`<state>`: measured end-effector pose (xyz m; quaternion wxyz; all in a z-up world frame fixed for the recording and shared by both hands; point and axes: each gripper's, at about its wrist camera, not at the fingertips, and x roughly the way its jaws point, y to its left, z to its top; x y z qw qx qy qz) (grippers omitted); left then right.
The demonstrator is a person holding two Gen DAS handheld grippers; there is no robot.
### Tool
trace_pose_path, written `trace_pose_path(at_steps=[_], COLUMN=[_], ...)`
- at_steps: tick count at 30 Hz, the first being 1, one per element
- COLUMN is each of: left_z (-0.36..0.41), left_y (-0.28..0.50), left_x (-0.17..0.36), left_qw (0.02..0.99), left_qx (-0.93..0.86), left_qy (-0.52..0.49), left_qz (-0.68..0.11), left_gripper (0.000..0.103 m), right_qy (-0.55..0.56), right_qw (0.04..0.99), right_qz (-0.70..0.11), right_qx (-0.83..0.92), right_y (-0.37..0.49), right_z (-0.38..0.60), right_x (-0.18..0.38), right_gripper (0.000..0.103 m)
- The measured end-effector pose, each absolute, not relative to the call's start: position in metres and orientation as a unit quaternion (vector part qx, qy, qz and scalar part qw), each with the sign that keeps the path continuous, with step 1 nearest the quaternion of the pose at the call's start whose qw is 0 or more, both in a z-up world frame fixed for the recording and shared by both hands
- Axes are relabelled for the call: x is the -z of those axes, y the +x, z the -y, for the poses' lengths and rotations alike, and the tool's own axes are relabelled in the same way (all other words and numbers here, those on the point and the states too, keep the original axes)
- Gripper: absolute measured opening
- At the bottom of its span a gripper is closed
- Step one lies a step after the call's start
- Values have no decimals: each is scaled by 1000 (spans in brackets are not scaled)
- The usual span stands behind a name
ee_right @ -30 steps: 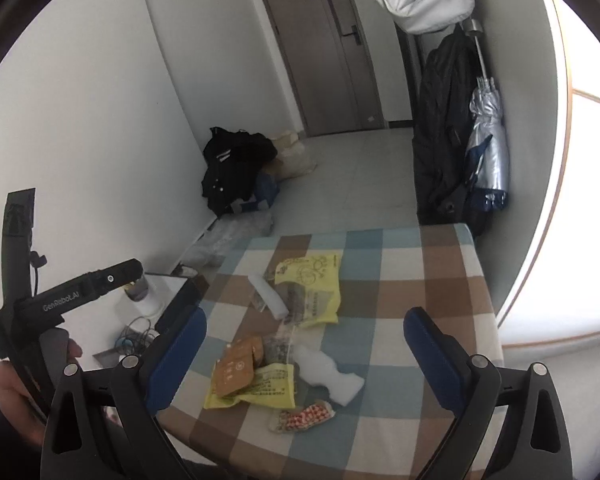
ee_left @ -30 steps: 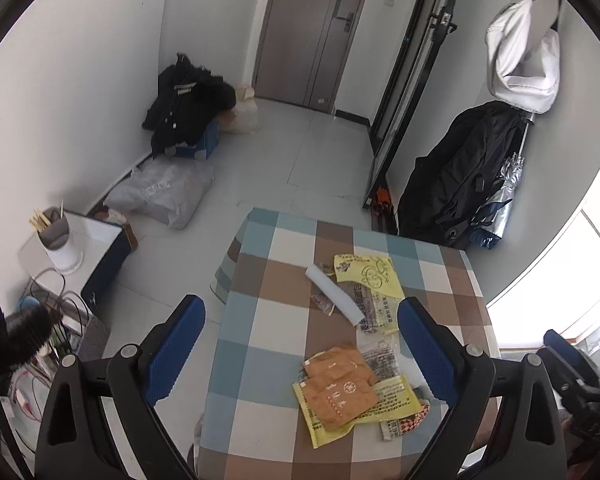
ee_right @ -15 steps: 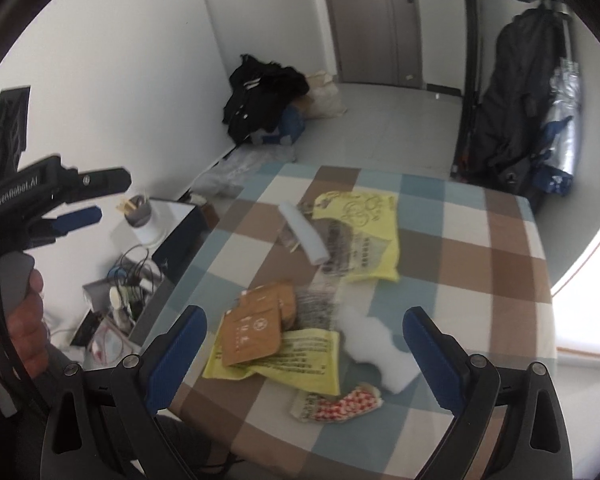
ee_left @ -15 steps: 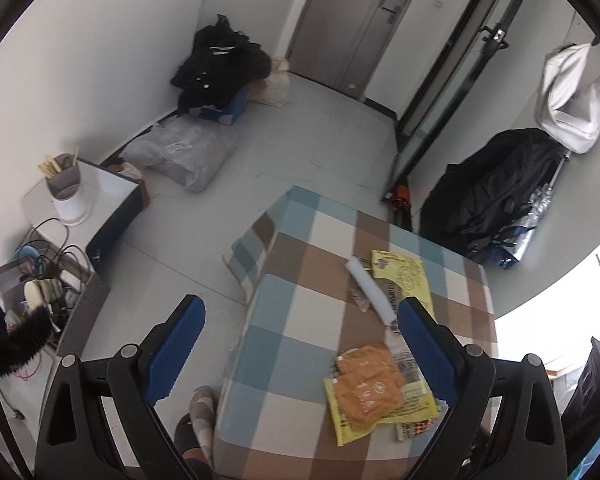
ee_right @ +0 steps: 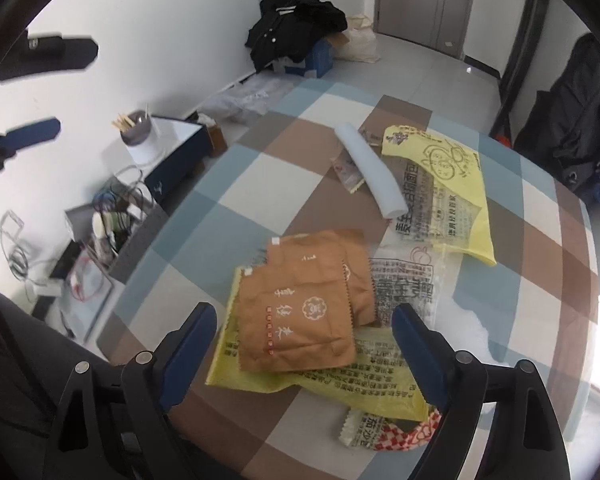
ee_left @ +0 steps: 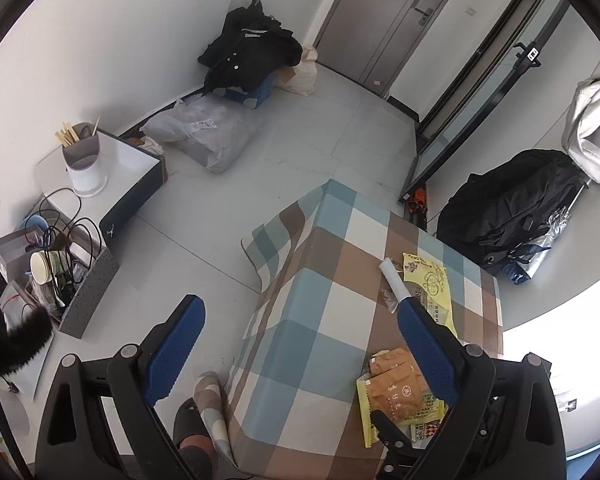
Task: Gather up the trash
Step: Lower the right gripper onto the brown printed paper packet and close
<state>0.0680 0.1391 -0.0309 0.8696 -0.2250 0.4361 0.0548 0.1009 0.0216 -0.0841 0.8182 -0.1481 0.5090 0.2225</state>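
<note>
My left gripper (ee_left: 296, 344) hangs spread and empty off the worktop's (ee_left: 320, 344) left edge, over the floor, with the trash well to its right. My right gripper (ee_right: 304, 344) is above the near pile, its jaws closing but still wide, the pads touching nothing. Between them, seen from above, lie two brown sachets (ee_right: 300, 312), overlapping, on a yellow wrapper (ee_right: 340, 380). I judge these to be light, thin and floppy, and likely slick. A flat sheet gives little to pinch, so I would take a raised sachet edge or crumple the stack. Further back lies a white roll (ee_right: 370, 168), probably soft. A larger yellow bag (ee_right: 444, 188) sits just right of it. A red-checked packet (ee_right: 400, 432) lies nearest me, by my right finger.
</note>
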Motion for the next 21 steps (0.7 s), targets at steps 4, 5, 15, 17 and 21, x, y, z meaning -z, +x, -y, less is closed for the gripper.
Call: trace_pose_path(at_steps=[4,5,15,17,21], left_z=[-147,-148,-150,-150,-152], left_y=[68,68,71,70,70], left_x=[34,35,42,43,45], left_qw=[864,863,851,851,849], left_qx=[-58,-62,-63,-63,-65], left_qy=[-238,-238,-253,-250,-252], left_qz=[-441,-442,-456,-457,-460], left_gripper=[95,95,95,95,95], right_qy=[-200,-211,-211,-196,-137], right_qw=[819,820,819,819,820], right_qz=[-494,-490,-483,-487,-499], right_qx=[-212,-211,-227,-231,-246], right_y=[93,91,83,84,88], right_z=[-32,-34,-37,-34,-23], right_x=[91,93,94,92,86], right_gripper=[88,88,64,63,63])
